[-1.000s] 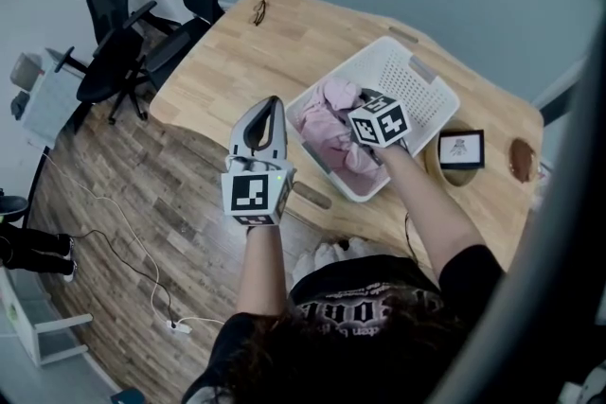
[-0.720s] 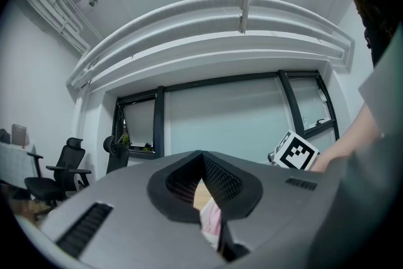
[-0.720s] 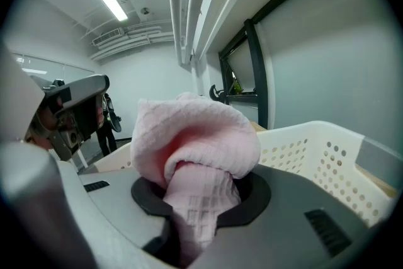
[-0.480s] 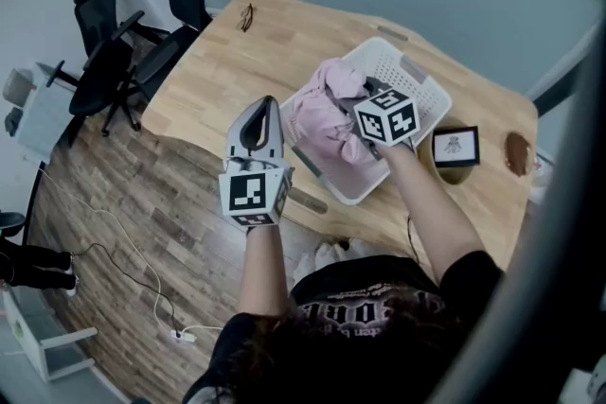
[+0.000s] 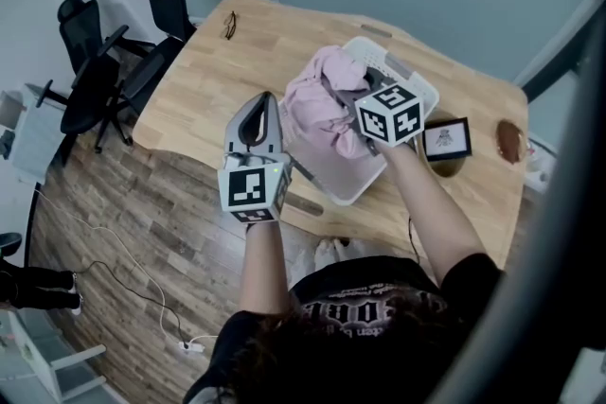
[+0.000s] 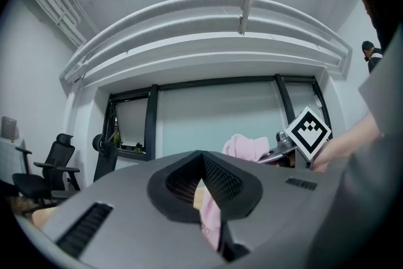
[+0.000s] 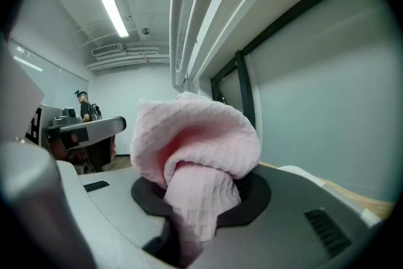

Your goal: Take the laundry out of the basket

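The right hand-held gripper (image 7: 201, 192) is clamped on a fold of the pink laundry (image 5: 322, 99). The cloth bulges up out of the white basket (image 5: 352, 177) on the table (image 5: 218, 61), with its lower part inside. The left hand-held gripper (image 5: 265, 107) hovers just left of the basket, jaws together on nothing. To lift well, I would raise the cloth straight up until its tail clears the rim, then carry it left to bare table. A dragging hem could slide the light basket, so steadying the rim may help.
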A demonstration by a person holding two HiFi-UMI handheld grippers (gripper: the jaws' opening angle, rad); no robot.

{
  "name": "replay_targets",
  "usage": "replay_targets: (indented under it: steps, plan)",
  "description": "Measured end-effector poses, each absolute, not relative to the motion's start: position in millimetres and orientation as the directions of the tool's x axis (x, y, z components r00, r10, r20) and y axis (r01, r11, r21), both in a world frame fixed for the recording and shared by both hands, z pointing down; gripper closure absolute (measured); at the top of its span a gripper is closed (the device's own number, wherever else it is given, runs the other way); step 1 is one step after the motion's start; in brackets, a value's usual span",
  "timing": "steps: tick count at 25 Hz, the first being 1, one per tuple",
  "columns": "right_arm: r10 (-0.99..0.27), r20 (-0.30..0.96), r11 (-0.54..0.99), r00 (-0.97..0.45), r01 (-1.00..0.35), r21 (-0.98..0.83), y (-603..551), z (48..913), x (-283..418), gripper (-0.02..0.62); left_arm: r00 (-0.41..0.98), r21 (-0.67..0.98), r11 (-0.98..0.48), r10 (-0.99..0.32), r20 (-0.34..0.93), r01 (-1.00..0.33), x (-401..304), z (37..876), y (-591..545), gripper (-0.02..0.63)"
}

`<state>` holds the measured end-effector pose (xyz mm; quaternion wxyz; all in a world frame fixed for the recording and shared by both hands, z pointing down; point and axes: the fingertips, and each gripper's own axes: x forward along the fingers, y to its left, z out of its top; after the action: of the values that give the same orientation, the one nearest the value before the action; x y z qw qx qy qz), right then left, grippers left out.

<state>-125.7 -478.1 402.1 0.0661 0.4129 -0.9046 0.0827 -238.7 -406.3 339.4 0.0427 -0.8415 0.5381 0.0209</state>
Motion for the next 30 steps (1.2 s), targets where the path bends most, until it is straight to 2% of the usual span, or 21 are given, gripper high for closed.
replay_targets:
  steps: [5, 11, 30]
  plan:
    - [-0.785, 0.142, 0.601, -0.604, -0.797, -0.066, -473, 376, -114, 0.457, 0.472, -0.057, -0.470, -0.880, -0.053, -0.881, -228, 337, -405, 0.609]
    - [-0.844, 0.106, 0.525, -0.526, -0.850, -0.039, -458, 354, -96, 0.457, 0.541, -0.063, -0.538, -0.830, -0.135, -0.841, -210, 313, -406, 0.609]
    - [-0.934, -0.055, 0.354, -0.353, -0.935, -0.016, -389, 269, -46, 0.457, 0.689, -0.091, -0.686, -0.701, -0.182, -0.722, -157, 273, -374, 0.609]
